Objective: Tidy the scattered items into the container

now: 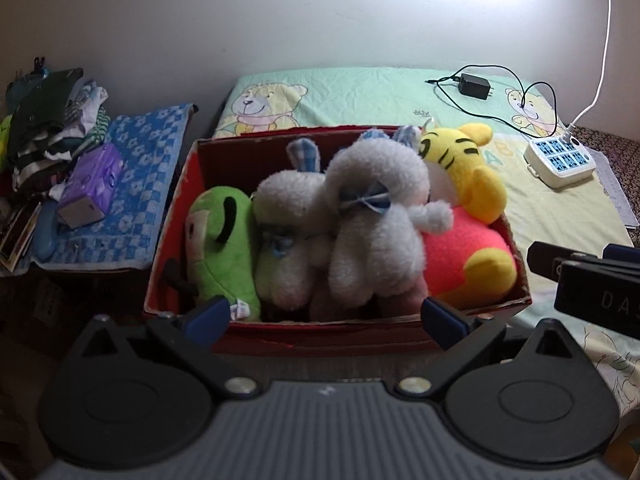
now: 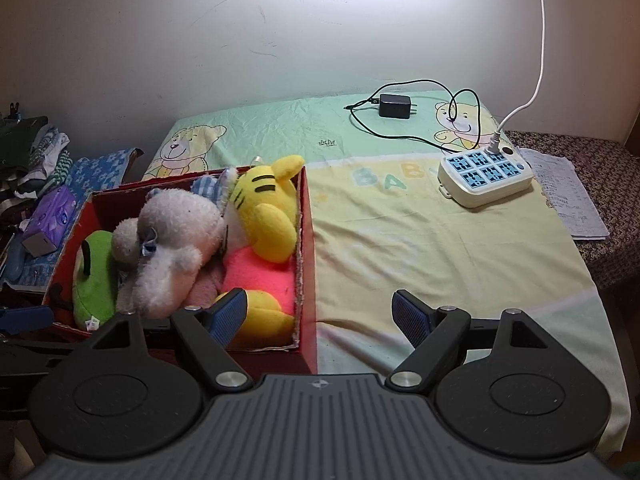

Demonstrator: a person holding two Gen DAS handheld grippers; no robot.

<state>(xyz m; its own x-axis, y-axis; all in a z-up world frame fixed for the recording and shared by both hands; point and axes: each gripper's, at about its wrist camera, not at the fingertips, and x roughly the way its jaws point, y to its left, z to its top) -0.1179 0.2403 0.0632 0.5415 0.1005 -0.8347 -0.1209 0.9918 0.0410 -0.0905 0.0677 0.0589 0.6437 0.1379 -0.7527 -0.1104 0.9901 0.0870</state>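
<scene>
A red cardboard box (image 1: 320,338) (image 2: 308,264) stands on the bed, packed with plush toys. Inside lie a green plush (image 1: 224,248) (image 2: 94,280), a white plush dog (image 1: 288,232), a grey-white plush rabbit with a blue bow (image 1: 376,224) (image 2: 172,236), and a yellow tiger plush on pink (image 1: 464,184) (image 2: 268,208). My left gripper (image 1: 326,320) hovers open before the box's near wall, holding nothing. My right gripper (image 2: 318,316) is open and empty at the box's right near corner. In the left wrist view, the right gripper's body (image 1: 592,280) shows at the right edge.
A white and blue power strip (image 2: 484,176) (image 1: 560,158) with a white cord lies on the bear-print sheet (image 2: 440,248), behind it a black charger (image 2: 396,106) (image 1: 474,86). Papers (image 2: 568,196) rest at the right. Left of the bed: a purple tissue pack (image 1: 94,184) and piled clothes (image 1: 48,128).
</scene>
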